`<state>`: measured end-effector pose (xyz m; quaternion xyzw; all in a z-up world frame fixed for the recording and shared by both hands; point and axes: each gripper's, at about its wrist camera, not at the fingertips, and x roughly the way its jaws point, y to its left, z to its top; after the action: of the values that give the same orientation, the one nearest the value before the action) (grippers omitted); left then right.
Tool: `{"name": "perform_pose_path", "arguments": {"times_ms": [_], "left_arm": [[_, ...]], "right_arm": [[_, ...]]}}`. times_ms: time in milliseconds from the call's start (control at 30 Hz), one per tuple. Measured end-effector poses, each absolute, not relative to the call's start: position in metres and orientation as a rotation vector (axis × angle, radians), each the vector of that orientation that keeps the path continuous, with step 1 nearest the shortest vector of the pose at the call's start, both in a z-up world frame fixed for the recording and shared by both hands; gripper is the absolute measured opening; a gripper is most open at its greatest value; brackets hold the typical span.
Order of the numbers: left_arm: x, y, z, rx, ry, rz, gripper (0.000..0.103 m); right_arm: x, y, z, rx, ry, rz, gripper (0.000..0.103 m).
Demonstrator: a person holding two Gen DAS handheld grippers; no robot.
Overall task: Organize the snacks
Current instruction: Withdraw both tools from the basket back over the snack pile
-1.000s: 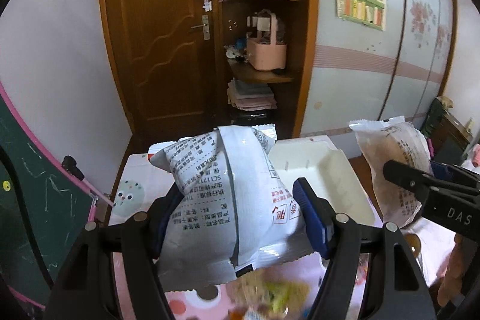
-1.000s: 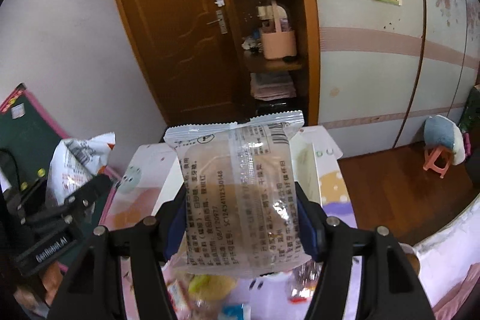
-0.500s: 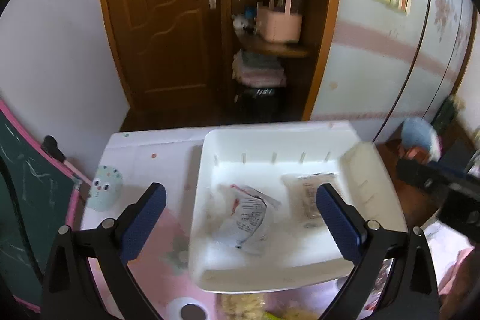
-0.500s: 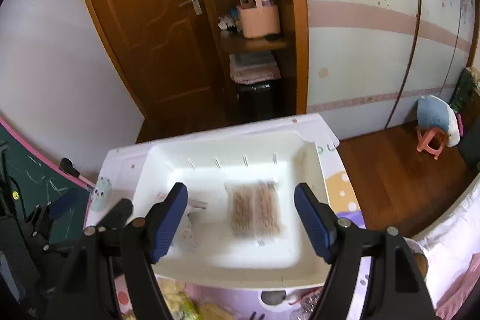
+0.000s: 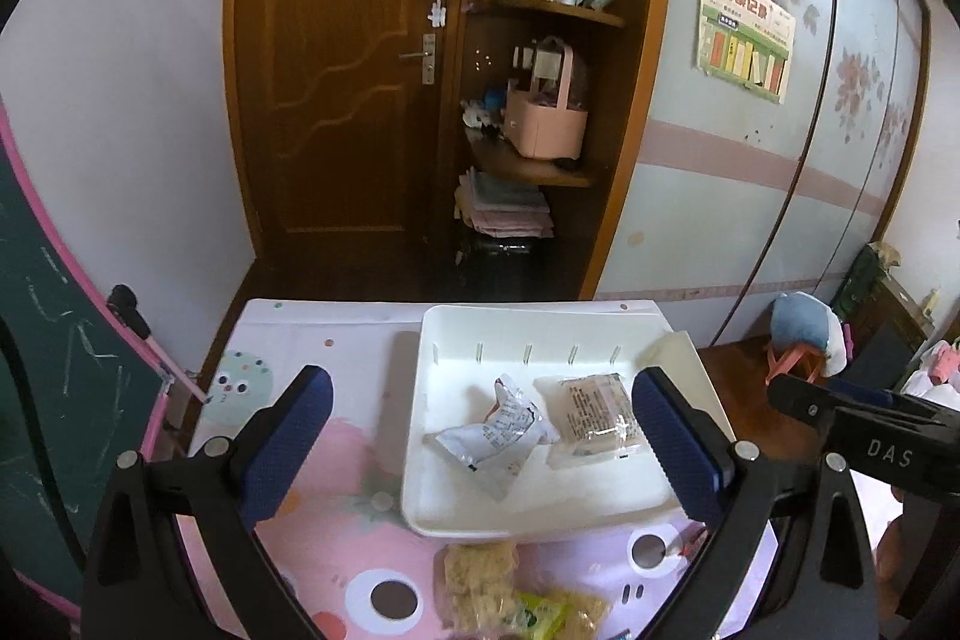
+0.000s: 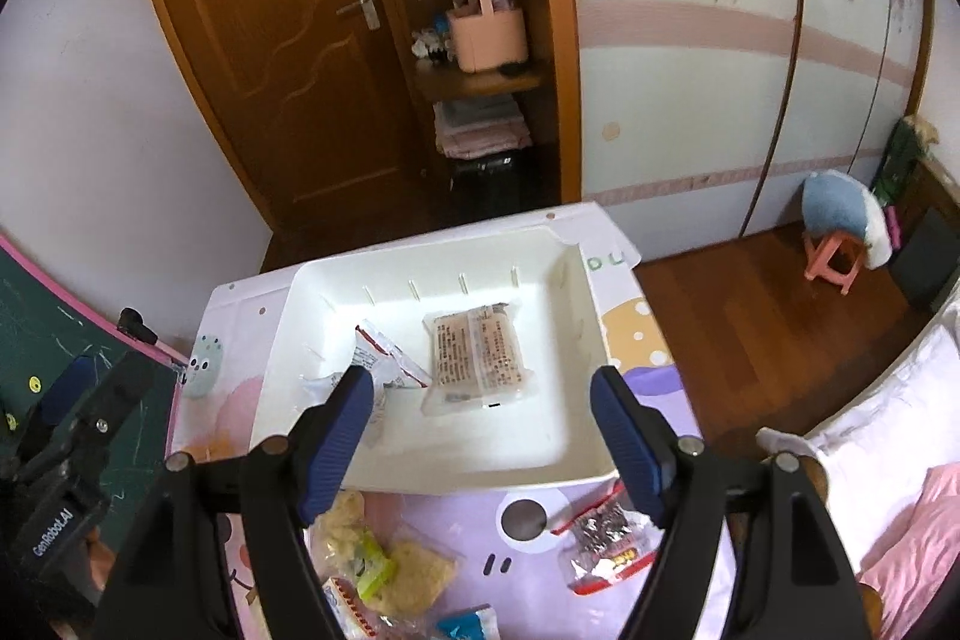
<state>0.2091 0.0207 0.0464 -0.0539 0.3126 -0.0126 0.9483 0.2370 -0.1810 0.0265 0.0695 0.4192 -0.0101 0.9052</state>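
Observation:
A white tray (image 5: 456,511) (image 6: 288,310) sits on the table. In it lie a crumpled white snack bag (image 5: 495,427) (image 6: 384,361) on the left and a clear pack of brown biscuits (image 5: 594,415) (image 6: 480,352) on the right. My left gripper (image 5: 480,445) is open and empty above the tray's near side. My right gripper (image 6: 480,436) is open and empty above the tray's front edge. Loose snacks lie in front of the tray: yellow-green packs (image 5: 510,598) (image 6: 384,562) and a red-edged clear pack (image 6: 606,538).
The table has a pink cartoon cloth (image 5: 336,538) (image 6: 540,586). A green chalkboard (image 5: 42,400) stands at the left. A wooden door (image 5: 336,58) and open shelves (image 5: 540,148) are behind. A pink stool (image 6: 834,256) stands on the floor at right.
One second ago each gripper held a snack pack. Both opened and dropped the packs into the tray, then drew back; both are empty now.

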Motion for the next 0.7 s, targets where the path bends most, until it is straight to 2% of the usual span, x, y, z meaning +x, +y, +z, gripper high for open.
{"name": "perform_pose_path", "arguments": {"times_ms": [333,500,700], "left_arm": [[0.156,0.014,0.063,-0.074,0.647,-0.023,0.100],[0.137,0.021,0.057,-0.106,0.685,-0.027,0.100],[0.111,0.029,0.054,-0.106,0.670,0.010,0.100]], "right_arm": [[0.177,-0.171,0.054,0.137,0.772,0.030,0.078],[0.148,-0.172,0.054,0.192,0.719,0.091,0.079],[0.123,-0.169,0.042,0.185,0.739,0.127,0.084]]}}
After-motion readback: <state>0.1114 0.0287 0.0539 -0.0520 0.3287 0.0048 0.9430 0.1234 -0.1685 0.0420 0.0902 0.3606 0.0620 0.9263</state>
